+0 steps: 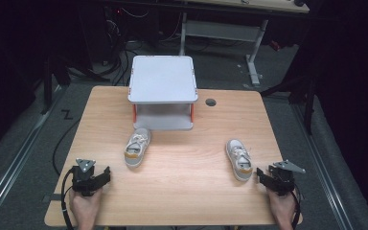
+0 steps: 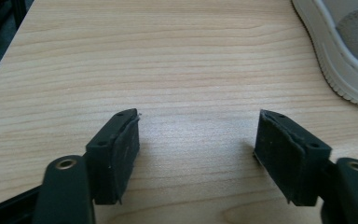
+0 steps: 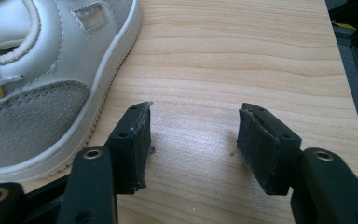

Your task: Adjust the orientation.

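Two small white and grey sneakers lie on the wooden table (image 1: 182, 163). The left shoe (image 1: 137, 147) sits in front of the rack; its toe (image 2: 349, 51) reaches into the upper right of the left gripper view. The right shoe (image 1: 239, 159) lies near the right edge, and its heel and side (image 3: 42, 88) take up the left of the right gripper view. My left gripper (image 1: 103, 176) (image 2: 198, 149) rests open on the table near the front left corner, nothing between its jaws. Just right of the right shoe, my right gripper (image 1: 261, 177) (image 3: 193, 140) is open and holds nothing.
A white two-level rack (image 1: 162, 91) with orange posts stands at the back middle of the table. A round cable hole (image 1: 211, 102) lies to its right. Bare wood stretches between the two shoes. Desks and cables stand on the dark floor beyond.
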